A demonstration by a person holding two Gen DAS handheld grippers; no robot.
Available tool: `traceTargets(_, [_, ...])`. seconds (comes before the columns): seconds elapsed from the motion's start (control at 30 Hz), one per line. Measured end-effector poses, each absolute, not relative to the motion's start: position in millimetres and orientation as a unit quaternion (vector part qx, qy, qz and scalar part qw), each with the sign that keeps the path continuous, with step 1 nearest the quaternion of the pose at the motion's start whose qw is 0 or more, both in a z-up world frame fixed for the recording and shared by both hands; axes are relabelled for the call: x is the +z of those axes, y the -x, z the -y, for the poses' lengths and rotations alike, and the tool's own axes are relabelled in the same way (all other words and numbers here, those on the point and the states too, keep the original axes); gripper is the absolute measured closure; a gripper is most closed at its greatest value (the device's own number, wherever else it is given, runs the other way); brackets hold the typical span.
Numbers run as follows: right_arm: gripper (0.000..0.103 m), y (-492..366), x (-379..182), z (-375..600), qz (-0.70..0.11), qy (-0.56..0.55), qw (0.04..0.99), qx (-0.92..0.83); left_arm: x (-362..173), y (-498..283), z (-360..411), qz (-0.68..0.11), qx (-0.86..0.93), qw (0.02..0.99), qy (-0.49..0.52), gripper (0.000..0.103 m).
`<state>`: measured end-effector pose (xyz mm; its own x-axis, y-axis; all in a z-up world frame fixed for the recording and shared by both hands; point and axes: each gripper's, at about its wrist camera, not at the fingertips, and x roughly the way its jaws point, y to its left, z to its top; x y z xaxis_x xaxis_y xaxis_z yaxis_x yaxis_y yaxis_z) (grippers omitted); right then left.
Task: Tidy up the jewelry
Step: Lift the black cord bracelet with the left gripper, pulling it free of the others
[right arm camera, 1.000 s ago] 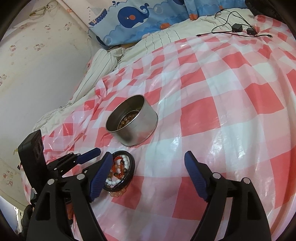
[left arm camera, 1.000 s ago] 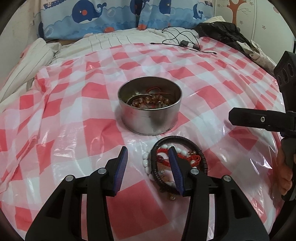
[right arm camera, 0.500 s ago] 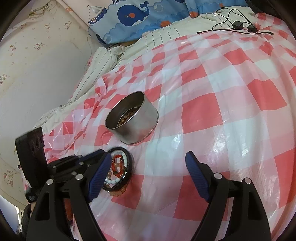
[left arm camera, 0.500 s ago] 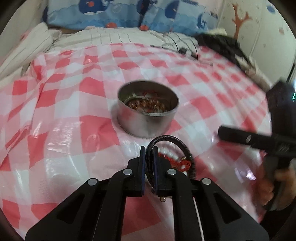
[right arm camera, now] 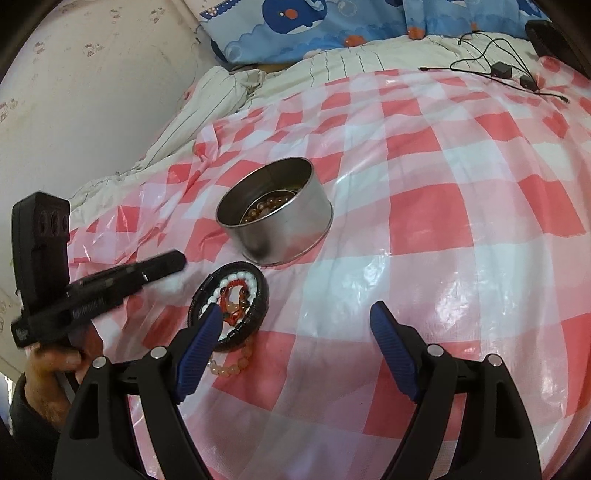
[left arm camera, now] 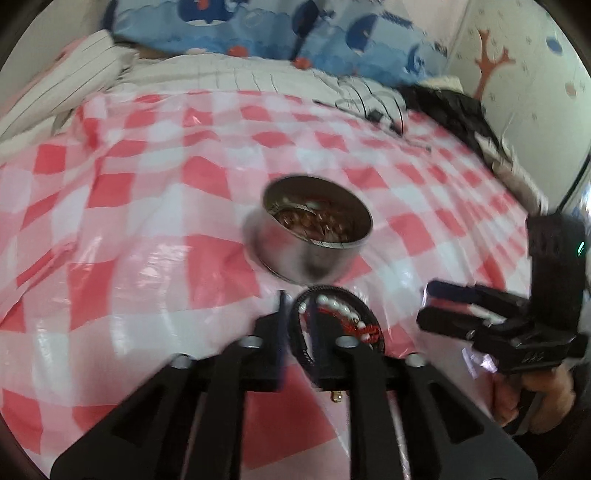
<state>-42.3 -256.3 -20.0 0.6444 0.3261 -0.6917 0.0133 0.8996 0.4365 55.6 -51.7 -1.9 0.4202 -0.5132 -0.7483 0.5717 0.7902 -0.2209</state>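
A black braided bracelet (right arm camera: 258, 310) lies flat on the red-checked plastic cloth (right arm camera: 443, 221), ringing a white bead bracelet (right arm camera: 236, 278) and a red cord one (right arm camera: 236, 291). An amber bead strand (right arm camera: 236, 363) trails out in front. Just behind stands a round metal tin (right arm camera: 291, 236) holding amber beads (left arm camera: 314, 225). My left gripper (left arm camera: 297, 310) hovers over the black bracelet's (left arm camera: 369, 317) left rim; its jaws are opening and the pads do not press on the rim. From the right wrist view, the left gripper (right arm camera: 177, 264) is beside the pile. My right gripper (right arm camera: 297, 314) is open over bare cloth.
Black cables with small plugs (right arm camera: 498, 70) lie at the far edge of the cloth. Striped bedding (right arm camera: 221, 96) and a whale-print pillow (right arm camera: 295, 26) lie behind, with a dark garment (left arm camera: 443, 107) at the back right. A wall runs along the left.
The left jaws went from wide apart to shut on the black bracelet's rim, and now stand slightly parted. The left view has rolled and blurred. The right gripper has stayed where it was.
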Motion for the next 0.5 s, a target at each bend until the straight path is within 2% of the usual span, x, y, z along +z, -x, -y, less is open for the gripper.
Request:
traceTargets(0.03, [0.024,42,-20,257,-0.412,-0.208,0.883,0.089,-8,-54,59,-0.435,-0.316,0.842,-0.051,0.077])
traceTargets(0.1, [0.024,42,-20,257,-0.412,-0.207,0.883,0.09,-16,-53,64,-0.442,-0.313,0.839,-0.062,0.077])
traceTargets(0.13, [0.024,42,-20,257,-0.412,-0.207,0.883,0.09,-19,-53,66,-0.443,-0.311,0.839,-0.066,0.08])
traceTargets(0.17, [0.024,42,-20,257,-0.412,-0.207,0.883,0.091,-20,-52,68,-0.443,-0.311,0.838,-0.069,0.095])
traceTargets(0.27, [0.024,43,-20,256,-0.414,-0.205,0.883,0.091,-16,-52,64,-0.442,-0.324,0.835,-0.051,0.096])
traceTargets(0.4, [0.024,43,-21,253,-0.417,-0.196,0.883,0.084,-2,-62,40,-0.44,-0.337,0.832,0.03,0.096])
traceTargets(0.5, [0.024,44,-14,239,-0.408,-0.156,0.895,0.089,5,-70,20,-0.433,-0.311,0.845,0.052,0.096])
